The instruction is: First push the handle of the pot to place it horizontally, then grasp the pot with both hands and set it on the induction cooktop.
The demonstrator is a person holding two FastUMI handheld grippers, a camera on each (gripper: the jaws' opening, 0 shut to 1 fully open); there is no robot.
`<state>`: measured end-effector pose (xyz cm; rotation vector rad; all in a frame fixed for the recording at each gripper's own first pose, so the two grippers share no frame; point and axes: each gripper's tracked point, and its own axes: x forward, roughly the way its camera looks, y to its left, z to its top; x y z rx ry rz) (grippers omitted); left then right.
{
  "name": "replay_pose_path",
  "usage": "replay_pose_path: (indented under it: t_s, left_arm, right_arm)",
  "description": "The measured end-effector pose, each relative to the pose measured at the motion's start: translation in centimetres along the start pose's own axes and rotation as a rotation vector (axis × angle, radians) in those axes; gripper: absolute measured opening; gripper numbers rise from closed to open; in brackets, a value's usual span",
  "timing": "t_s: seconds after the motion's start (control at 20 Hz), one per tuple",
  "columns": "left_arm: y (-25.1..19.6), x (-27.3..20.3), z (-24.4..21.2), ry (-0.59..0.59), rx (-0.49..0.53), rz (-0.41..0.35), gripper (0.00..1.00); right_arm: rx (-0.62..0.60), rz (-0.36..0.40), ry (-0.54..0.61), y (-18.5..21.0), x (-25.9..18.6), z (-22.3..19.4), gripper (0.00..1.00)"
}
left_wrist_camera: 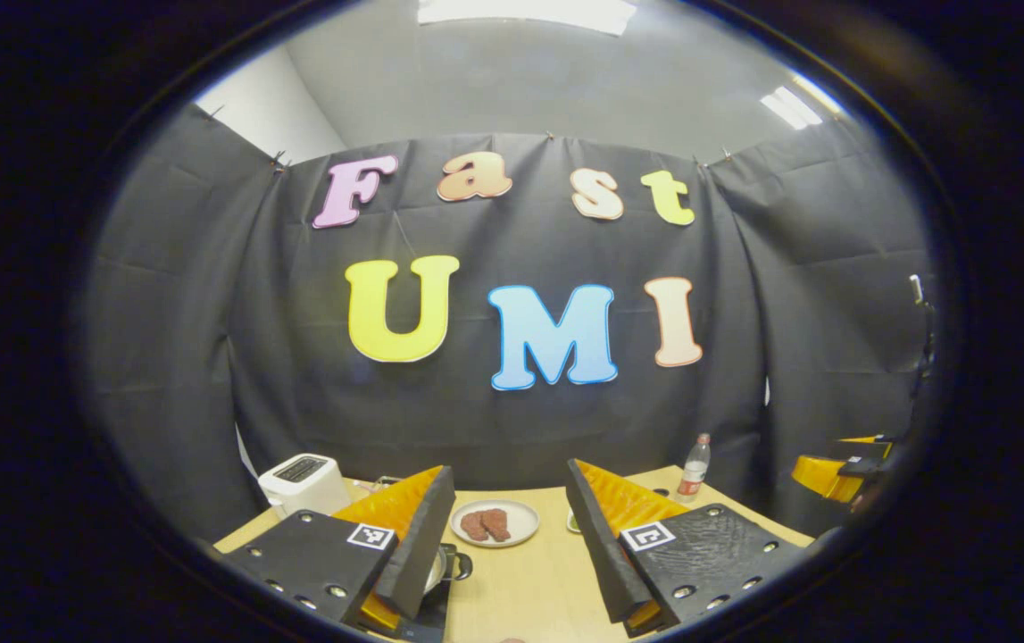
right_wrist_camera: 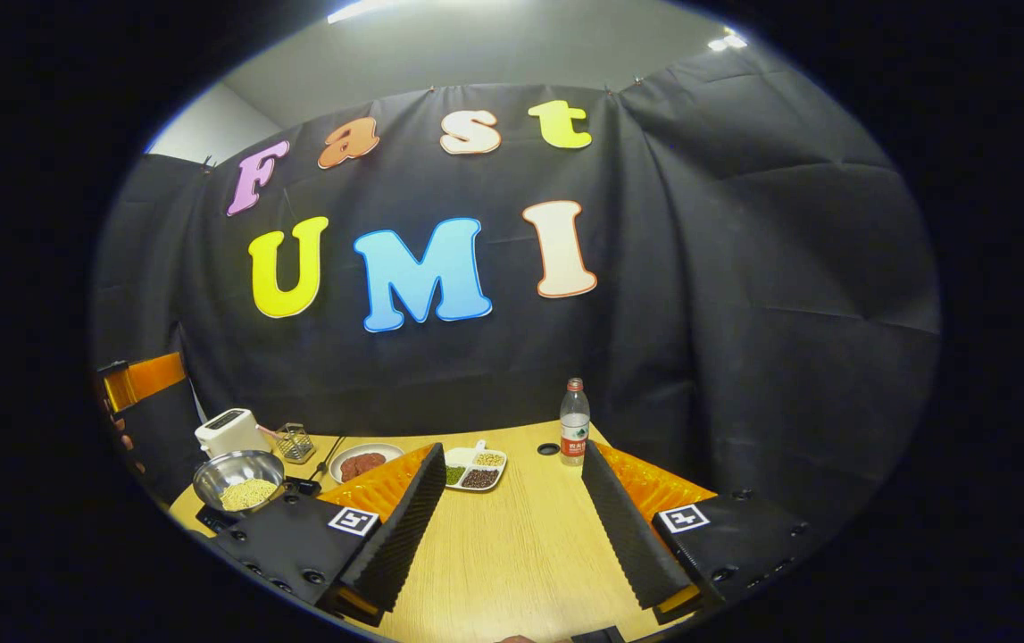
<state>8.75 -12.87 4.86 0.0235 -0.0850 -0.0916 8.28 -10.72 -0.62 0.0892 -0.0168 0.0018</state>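
The steel pot [right_wrist_camera: 239,478] holds yellow grains and stands at the table's left in the right gripper view, with its dark handle [right_wrist_camera: 302,485] pointing toward the plate. It seems to rest on a flat black cooktop [right_wrist_camera: 208,516]. In the left gripper view the pot [left_wrist_camera: 440,567] peeks out from behind one finger, and its handle [left_wrist_camera: 460,564] shows beside it. My left gripper [left_wrist_camera: 510,469] is open above the table with nothing between its fingers. My right gripper [right_wrist_camera: 512,446] is open too, over bare wood well right of the pot. The left gripper [right_wrist_camera: 141,384] and the hand holding it show far left.
A white toaster [right_wrist_camera: 230,431] and a wire basket [right_wrist_camera: 295,440] stand behind the pot. A plate of meat [right_wrist_camera: 364,463], a divided tray of beans [right_wrist_camera: 474,469] and a water bottle [right_wrist_camera: 574,421] sit mid-table. The wooden table [right_wrist_camera: 512,554] lies under both grippers.
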Motion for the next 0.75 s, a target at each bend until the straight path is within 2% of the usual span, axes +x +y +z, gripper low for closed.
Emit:
replay_pose_path:
  t_s: [0.1, 0.2, 0.25, 0.3, 0.35, 0.45, 0.5, 0.55, 0.6, 0.65, 0.7, 0.75]
  left_arm:
    - [-0.8, -1.1, -1.0, 0.019, -0.021, 0.014, 0.75]
    - [-2.1, -2.1, -2.2, 0.039, -0.044, 0.024, 0.76]
    - [-3.6, -2.5, -2.7, 0.050, -0.068, 0.002, 0.76]
    - [-5.4, -2.9, -3.2, 0.052, -0.095, -0.033, 0.77]
    - [-6.5, -3.3, -3.8, 0.063, -0.120, -0.045, 0.75]
    - [-7.1, -4.7, -5.5, 0.106, -0.158, -0.020, 0.74]
    - [-7.5, -5.2, -5.9, 0.119, -0.172, 0.001, 0.77]
    - [-7.7, -5.8, -6.2, 0.121, -0.178, 0.024, 0.75]
    - [-8.1, -6.2, -6.1, 0.120, -0.176, 0.038, 0.74]
    - [-8.2, -6.7, -6.2, 0.123, -0.168, 0.052, 0.77]
    - [-8.3, -7.1, -6.2, 0.120, -0.151, 0.066, 0.74]
    - [-8.1, -7.5, -5.8, 0.113, -0.130, 0.080, 0.77]
  right_arm:
    - [-0.011, -0.004, -0.005, -0.3, -0.8, -0.5, 0.98]
    - [-0.022, 0.043, -0.008, 0.5, -1.8, -1.1, 0.98]
    - [-0.028, 0.077, 0.003, 0.9, -2.5, -1.6, 0.98]
    - [-0.037, 0.097, 0.013, 0.8, -2.9, -2.1, 0.93]
    - [-0.047, 0.111, 0.028, 0.4, -3.1, -2.6, 0.98]
    - [-0.065, 0.124, 0.032, -0.8, -3.4, -2.8, 0.98]
    - [-0.060, 0.106, 0.020, -1.9, -3.3, -2.4, 0.98]
    - [-0.043, 0.098, 0.013, -2.5, -3.3, -2.3, 0.98]
    - [-0.026, 0.093, 0.011, -3.0, -3.3, -2.2, 1.00]
    - [-0.014, 0.083, 0.017, -3.6, -3.2, -2.4, 0.98]
    - [-0.009, 0.082, 0.024, -3.8, -3.2, -2.5, 0.98]
    - [-0.009, 0.088, 0.029, -3.7, -3.1, -2.5, 0.98]
